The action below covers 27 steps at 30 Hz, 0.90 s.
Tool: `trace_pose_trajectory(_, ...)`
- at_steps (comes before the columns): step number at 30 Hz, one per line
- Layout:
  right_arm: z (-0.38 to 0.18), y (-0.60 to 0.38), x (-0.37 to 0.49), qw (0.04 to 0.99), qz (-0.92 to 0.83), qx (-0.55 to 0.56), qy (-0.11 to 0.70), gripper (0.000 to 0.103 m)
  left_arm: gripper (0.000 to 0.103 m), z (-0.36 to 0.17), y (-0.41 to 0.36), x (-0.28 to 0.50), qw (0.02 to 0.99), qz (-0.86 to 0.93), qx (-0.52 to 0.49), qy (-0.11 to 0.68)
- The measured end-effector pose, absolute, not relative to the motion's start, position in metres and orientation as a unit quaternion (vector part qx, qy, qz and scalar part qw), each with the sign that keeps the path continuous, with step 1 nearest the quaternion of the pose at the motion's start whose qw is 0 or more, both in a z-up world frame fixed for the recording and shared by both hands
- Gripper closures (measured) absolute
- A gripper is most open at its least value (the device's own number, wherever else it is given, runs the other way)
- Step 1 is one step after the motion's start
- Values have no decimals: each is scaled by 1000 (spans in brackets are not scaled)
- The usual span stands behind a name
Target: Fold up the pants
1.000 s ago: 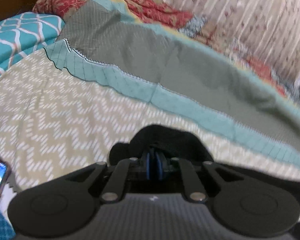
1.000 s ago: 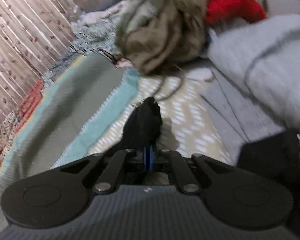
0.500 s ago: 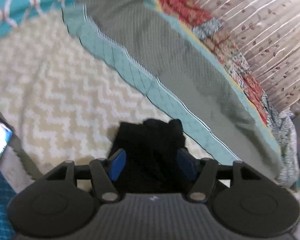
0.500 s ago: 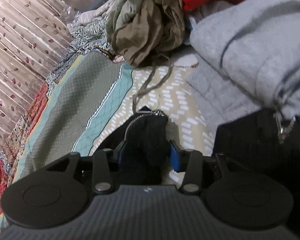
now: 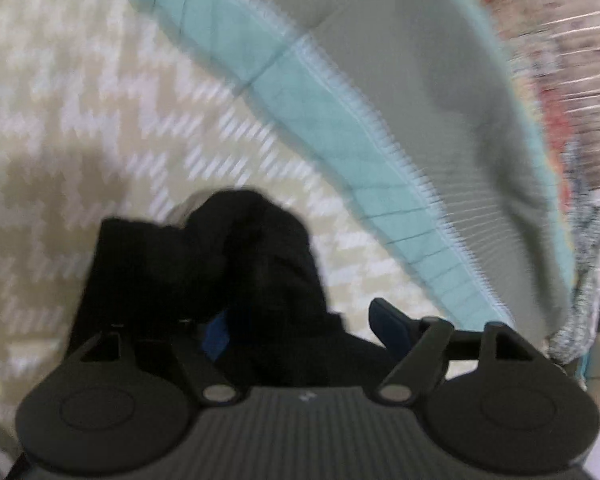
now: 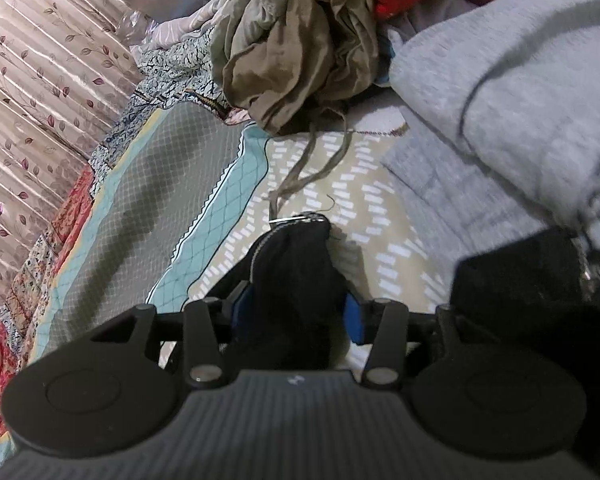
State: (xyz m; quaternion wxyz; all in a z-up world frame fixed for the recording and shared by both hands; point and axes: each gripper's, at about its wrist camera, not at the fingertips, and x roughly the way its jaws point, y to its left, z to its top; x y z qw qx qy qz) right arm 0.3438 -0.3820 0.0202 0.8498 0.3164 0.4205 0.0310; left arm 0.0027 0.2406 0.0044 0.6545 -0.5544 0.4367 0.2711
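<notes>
Pants, black, lie bunched on the zigzag-patterned bed; my left gripper and right gripper both have jaws spread, fabric loose between them, beside grey clothes.

My bed wears a beige zigzag cover with a teal-edged grey quilt beside it. On it lie black pants, a grey sweater and crumpled olive clothes.

Black pants, beige chevron bedspread (teal-bordered grey quilt beside).
</notes>
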Motion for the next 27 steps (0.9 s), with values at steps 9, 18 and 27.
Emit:
trace_pose_trajectory(9, 29, -357, 368, 864, 55, 264, 425, 88, 91, 36, 220, -21, 700, 300, -512, 397)
trace_pose_trajectory(18, 95, -400, 329, 869, 124, 329, 349, 90, 90, 117, 163, -99, 789, 248, -493, 270)
trace_pose_trajectory(27, 95, -467, 252, 856, 144, 340, 361, 90, 90, 113, 81, -203, 803, 232, -494, 241)
